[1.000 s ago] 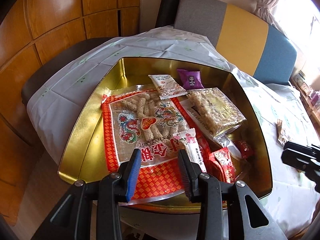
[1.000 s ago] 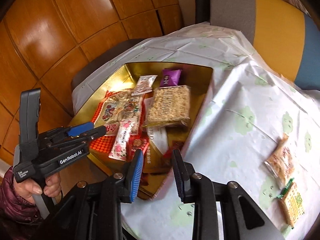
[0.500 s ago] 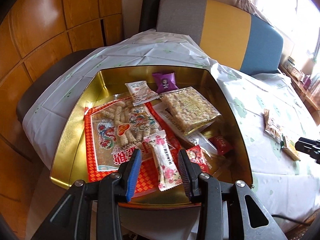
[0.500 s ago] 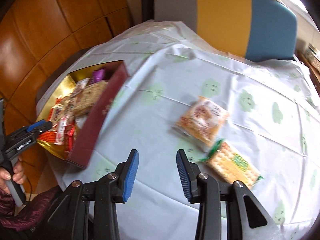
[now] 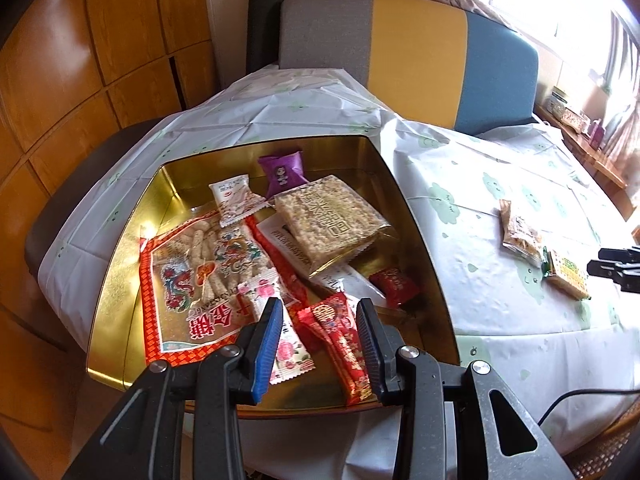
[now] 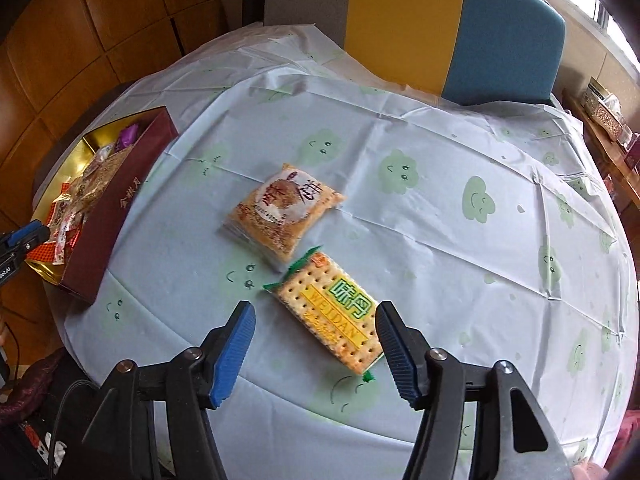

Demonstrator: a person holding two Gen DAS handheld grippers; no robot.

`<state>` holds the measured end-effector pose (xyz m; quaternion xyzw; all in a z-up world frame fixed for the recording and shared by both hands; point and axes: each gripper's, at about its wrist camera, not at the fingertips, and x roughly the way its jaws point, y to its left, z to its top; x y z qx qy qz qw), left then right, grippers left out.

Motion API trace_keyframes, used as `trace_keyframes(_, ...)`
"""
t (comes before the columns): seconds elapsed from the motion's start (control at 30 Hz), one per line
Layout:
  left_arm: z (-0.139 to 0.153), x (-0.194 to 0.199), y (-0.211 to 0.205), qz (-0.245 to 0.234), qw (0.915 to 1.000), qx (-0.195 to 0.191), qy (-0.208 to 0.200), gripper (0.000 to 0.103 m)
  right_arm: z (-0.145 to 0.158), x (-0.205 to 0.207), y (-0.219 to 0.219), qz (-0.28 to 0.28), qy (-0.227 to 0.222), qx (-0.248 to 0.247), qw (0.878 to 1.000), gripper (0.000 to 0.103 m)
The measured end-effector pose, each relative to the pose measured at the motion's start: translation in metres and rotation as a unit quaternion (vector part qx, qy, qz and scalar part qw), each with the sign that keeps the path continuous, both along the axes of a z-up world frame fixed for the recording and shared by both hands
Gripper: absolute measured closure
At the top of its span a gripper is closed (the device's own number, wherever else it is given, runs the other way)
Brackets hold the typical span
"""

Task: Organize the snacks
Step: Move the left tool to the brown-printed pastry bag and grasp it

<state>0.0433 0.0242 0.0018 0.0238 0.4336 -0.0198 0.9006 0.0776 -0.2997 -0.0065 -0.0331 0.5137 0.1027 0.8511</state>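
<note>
A gold-lined snack box (image 5: 132,248) holds several packets, among them a large red bag (image 5: 200,280), a rice-cake pack (image 5: 328,216) and a purple packet (image 5: 282,168). My left gripper (image 5: 318,340) is open and empty over the box's near edge. Outside the box, a green-and-yellow cracker pack (image 6: 332,312) and an orange biscuit pack (image 6: 280,210) lie on the tablecloth. My right gripper (image 6: 316,350) is open, its jaws on either side of the cracker pack's near end, just above it. The box shows at the left in the right wrist view (image 6: 120,204).
The round table has a pale cloth with green cloud faces (image 6: 440,240). A grey, yellow and blue chair back (image 5: 400,52) stands behind the table. Wood panelling (image 5: 80,60) is on the left. A shelf with small items (image 6: 604,112) is at the far right.
My right gripper has swung right from the box to the two loose packs and opened wider around the cracker pack. My left gripper has pulled back a little over the box.
</note>
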Motion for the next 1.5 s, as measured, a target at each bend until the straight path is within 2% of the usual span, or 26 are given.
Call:
trace_keyframes(0.13, 0.002, 0.001, -0.012, -0.014, 0.9999, 0.007, -0.001, 0.064, -0.009, 0.009, -0.026, -0.042, -0.001, 0.008, 0.999, 0.040)
trace_keyframes(0.23, 0.004, 0.002, -0.023, -0.025, 0.9997, 0.009, -0.001, 0.064, -0.016, 0.015, -0.047, -0.094, 0.001, 0.019, 0.995, 0.040)
trace_keyframes(0.37, 0.005, 0.007, -0.041, -0.045, 0.9989, 0.012, 0.000, 0.064, -0.011, 0.016, -0.067, -0.136, -0.006, 0.035, 0.990, 0.040)
trace_keyframes(0.43, 0.007, 0.010, -0.052, -0.058, 0.9982, 0.012, 0.001, 0.064, -0.011, 0.016, -0.073, -0.155, -0.005, 0.026, 0.987, 0.039)
trace_keyframes(0.5, 0.009, 0.014, -0.064, -0.075, 0.9971, 0.008, 0.006, 0.064, -0.014, 0.016, -0.080, -0.177, 0.002, 0.017, 0.984, 0.039)
trace_keyframes(0.67, 0.012, 0.031, -0.100, -0.117, 0.9930, -0.006, 0.017, 0.063, -0.015, 0.016, -0.096, -0.214, 0.008, 0.031, 0.976, 0.039)
trace_keyframes(0.77, 0.007, 0.045, -0.127, -0.150, 0.9883, -0.008, 0.027, 0.052, -0.013, 0.013, -0.101, -0.224, 0.005, 0.039, 0.974, 0.039)
trace_keyframes(0.97, -0.014, 0.077, -0.176, -0.183, 0.9801, -0.024, 0.073, 0.052, -0.010, 0.012, -0.103, -0.227, 0.003, 0.045, 0.973, 0.039)
trace_keyframes(1.1, -0.023, 0.092, -0.203, -0.201, 0.9754, -0.017, 0.089, 0.050, -0.008, 0.012, -0.102, -0.221, -0.001, 0.047, 0.974, 0.039)
trace_keyframes(1.17, -0.025, 0.100, -0.214, -0.209, 0.9738, -0.019, 0.089, 0.041, -0.007, 0.012, -0.101, -0.219, -0.003, 0.048, 0.975, 0.039)
trace_keyframes(1.3, -0.031, 0.114, -0.235, -0.218, 0.9711, -0.020, 0.095, 0.035, -0.005, 0.013, -0.101, -0.216, -0.007, 0.050, 0.975, 0.039)
trace_keyframes(1.5, -0.053, 0.131, -0.267, -0.243, 0.9644, 0.014, 0.103, 0.031, -0.003, 0.013, -0.102, -0.213, -0.010, 0.055, 0.975, 0.039)
